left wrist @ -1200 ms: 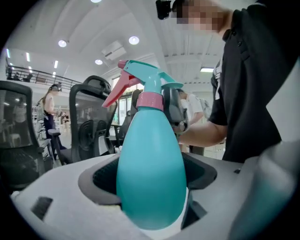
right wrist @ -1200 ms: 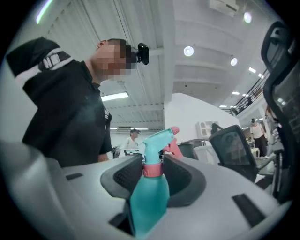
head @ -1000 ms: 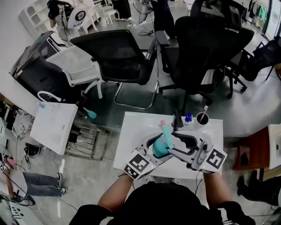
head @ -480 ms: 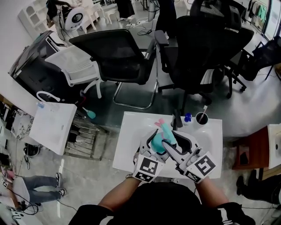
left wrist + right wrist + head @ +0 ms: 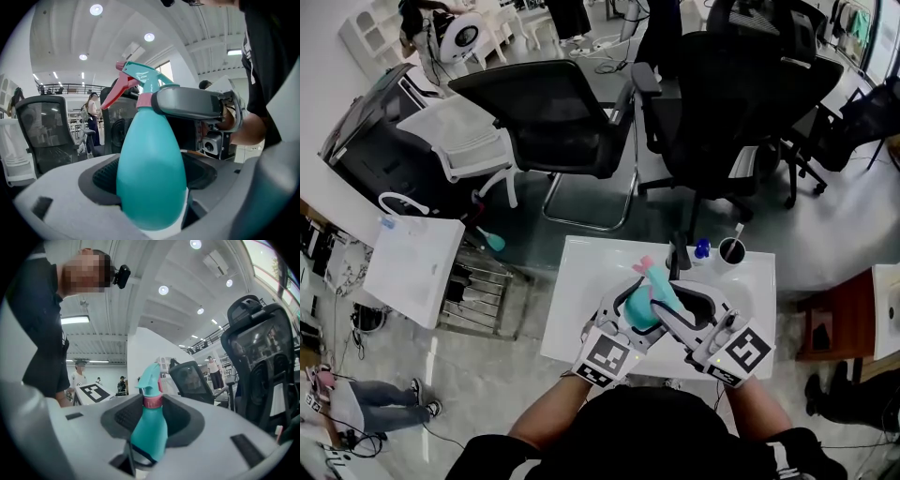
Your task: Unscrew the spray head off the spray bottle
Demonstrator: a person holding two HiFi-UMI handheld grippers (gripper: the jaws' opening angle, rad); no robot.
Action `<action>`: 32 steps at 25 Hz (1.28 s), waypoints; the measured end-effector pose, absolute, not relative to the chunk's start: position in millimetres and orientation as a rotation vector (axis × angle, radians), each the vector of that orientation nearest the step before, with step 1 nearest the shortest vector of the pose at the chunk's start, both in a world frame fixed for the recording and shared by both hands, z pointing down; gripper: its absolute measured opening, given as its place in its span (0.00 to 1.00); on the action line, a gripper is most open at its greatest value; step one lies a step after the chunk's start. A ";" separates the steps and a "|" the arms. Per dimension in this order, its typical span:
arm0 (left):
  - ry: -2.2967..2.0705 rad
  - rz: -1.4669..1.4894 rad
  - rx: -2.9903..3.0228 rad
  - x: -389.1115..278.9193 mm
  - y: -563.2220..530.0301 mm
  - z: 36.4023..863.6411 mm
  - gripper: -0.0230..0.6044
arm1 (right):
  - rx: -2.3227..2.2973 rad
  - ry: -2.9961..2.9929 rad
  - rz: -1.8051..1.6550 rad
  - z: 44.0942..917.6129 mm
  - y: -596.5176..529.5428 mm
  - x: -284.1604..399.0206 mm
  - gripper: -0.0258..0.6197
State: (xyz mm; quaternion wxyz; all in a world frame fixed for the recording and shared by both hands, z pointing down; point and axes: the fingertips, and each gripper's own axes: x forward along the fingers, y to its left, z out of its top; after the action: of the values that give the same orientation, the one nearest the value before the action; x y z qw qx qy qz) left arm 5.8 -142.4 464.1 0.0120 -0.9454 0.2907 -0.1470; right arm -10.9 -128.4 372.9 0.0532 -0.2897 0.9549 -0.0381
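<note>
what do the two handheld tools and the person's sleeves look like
Both are light grey plastic with broad, curved jaws lined by dark ribbed pads. The left tool and the right tool each carry a cube at the back, covered in black-and-white square markers. The person wears a black top, with white stripes on the right sleeve.

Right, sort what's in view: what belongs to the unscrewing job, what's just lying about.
Job:
- teal plastic spray bottle, held by the left gripper
- its teal spray head with pink trigger and collar, which the right gripper has just been closing its jaws around

Lying about:
- black cup holding a white stick
- small blue-capped item
- black office chairs
</note>
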 end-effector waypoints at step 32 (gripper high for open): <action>0.646 -0.390 -3.081 4.7 -121.8 447.2 0.67 | -0.606 2.905 0.078 349.7 -91.4 -14.5 0.32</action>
State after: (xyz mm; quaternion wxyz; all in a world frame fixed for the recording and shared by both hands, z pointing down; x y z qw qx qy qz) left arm 4.7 -121.8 447.2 -0.0154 -0.9712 0.2035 -0.1230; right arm -14.5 -91.4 349.7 0.0865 -0.2033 0.9749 0.0262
